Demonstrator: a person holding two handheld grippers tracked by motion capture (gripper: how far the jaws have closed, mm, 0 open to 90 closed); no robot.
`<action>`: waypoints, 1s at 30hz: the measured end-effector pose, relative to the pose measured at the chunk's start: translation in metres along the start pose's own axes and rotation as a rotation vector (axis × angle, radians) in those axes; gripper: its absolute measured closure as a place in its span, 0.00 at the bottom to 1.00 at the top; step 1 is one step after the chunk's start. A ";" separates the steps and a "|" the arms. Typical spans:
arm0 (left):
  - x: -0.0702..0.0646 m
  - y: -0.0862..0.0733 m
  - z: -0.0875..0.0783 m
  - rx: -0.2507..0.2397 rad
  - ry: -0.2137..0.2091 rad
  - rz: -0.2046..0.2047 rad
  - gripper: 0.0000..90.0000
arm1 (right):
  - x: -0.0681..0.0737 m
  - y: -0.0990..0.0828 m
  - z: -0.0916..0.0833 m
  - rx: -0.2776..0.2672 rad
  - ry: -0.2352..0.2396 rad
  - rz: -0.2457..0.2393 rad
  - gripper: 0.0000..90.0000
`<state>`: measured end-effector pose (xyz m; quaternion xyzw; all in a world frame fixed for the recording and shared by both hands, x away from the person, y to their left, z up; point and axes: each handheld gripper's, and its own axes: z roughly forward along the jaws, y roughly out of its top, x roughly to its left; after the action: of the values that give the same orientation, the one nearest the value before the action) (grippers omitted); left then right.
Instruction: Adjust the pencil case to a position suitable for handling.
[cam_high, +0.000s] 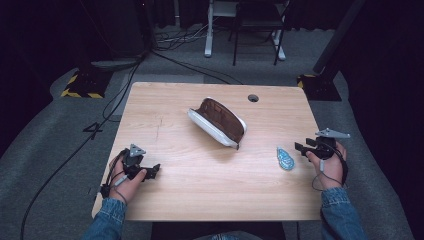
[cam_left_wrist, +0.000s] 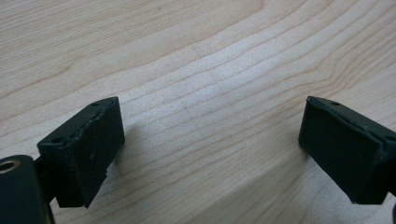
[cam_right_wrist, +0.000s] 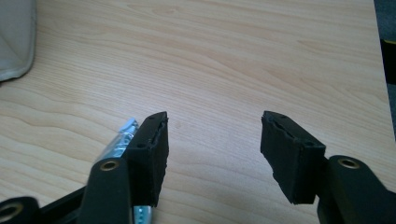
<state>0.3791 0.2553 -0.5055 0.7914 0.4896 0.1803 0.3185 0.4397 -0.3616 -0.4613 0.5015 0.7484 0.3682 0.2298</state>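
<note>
A white pouch (cam_high: 217, 122) with a brown lining lies open near the middle of the wooden table (cam_high: 200, 175); its pale corner (cam_right_wrist: 16, 42) shows at the top left of the right gripper view. A small blue-and-silver packet (cam_high: 285, 158) lies flat to the right of the pouch. My right gripper (cam_high: 303, 148) is open just right of that packet, whose end (cam_right_wrist: 122, 139) peeks out behind the left jaw. My left gripper (cam_high: 154, 171) rests open at the table's front left, with bare wood between its fingertips (cam_left_wrist: 84, 140).
A round cable hole (cam_high: 253, 98) sits near the table's far edge. Cables run over the grey floor (cam_high: 55, 150) to the left. A chair and a white desk leg (cam_high: 208, 35) stand beyond the table.
</note>
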 end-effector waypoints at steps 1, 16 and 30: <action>0.000 0.000 0.000 0.000 -0.001 0.001 0.08 | 0.004 0.004 -0.003 -0.004 0.015 -0.006 0.47; 0.000 0.001 0.001 0.001 -0.003 0.001 0.07 | 0.049 0.037 0.008 0.005 0.157 -0.087 0.46; 0.000 0.001 0.001 0.002 -0.001 0.002 0.07 | 0.091 0.067 0.024 0.012 0.255 -0.151 0.43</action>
<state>0.3798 0.2549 -0.5055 0.7924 0.4888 0.1795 0.3178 0.4600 -0.2549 -0.4219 0.3943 0.8094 0.4061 0.1567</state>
